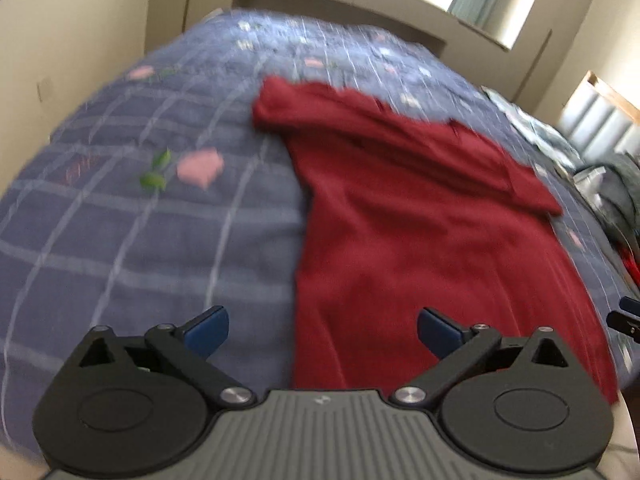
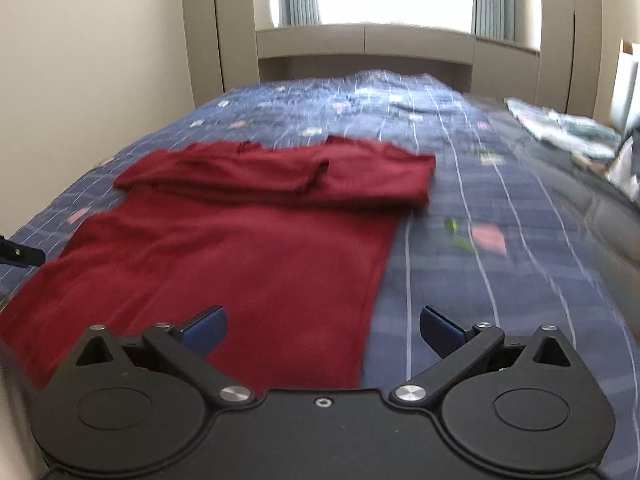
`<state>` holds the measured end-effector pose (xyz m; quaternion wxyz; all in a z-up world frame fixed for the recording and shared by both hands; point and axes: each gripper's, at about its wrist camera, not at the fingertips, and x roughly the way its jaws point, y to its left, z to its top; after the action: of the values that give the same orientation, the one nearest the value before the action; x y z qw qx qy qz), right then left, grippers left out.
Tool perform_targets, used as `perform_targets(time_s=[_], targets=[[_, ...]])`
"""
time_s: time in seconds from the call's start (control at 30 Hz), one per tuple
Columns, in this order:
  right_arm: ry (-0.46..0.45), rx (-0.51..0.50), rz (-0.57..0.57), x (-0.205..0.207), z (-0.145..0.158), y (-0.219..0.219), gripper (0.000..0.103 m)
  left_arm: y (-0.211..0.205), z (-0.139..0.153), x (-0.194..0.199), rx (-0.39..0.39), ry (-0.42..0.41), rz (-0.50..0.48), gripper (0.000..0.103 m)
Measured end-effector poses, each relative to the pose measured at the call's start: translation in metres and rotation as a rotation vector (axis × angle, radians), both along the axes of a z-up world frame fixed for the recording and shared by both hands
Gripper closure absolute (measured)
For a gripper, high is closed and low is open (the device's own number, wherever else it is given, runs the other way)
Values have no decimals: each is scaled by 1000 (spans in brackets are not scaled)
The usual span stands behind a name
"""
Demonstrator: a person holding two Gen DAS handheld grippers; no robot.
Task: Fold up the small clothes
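Both the left gripper (image 1: 323,330) and the right gripper (image 2: 323,330) are held wide open and empty above the near hem of the shirt (image 2: 240,248), spread on the bed (image 2: 500,280) with its sleeves folded in, so a hem grasp seems called for next.

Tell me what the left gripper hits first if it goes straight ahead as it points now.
Probably the red garment's left edge, perhaps with the blue quilt beside it; the left gripper straddles that edge with open jaws. Depth is unclear.
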<state>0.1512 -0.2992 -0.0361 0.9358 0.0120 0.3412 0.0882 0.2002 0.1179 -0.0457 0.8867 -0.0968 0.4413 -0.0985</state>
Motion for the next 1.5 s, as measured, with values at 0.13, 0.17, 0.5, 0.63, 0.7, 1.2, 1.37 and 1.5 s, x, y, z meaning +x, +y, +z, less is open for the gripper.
perform_targets(time_s=[0.13,0.17,0.5,0.63,0.7,1.2,1.37,1.5], targets=[[68,33,6,-32,-9,-3,13,1,-7,-24,-1,48,-12,10],[91,46,5,-40,-13,-3,18,2,-8,-30,-9,60,-12,13],[142,70,-4,-73,-18,5,92,4,-5,-55,-46,130,-8,96],[107,52,-10,-81,-5,0,96,-1,10,-65,-30,97,5,98],[92,33,-17,-87,1,-4,96,1,16,-71,-48,105,25,98],[5,-147,90,-103,1,15,39,1,13,-88,59,44,77,11],[-50,-243,252,-110,2,39,33,-12,27,-97,135,-66,88,1],[-61,-336,408,-114,-8,67,37,-35,32,-100,209,-135,9,0]])
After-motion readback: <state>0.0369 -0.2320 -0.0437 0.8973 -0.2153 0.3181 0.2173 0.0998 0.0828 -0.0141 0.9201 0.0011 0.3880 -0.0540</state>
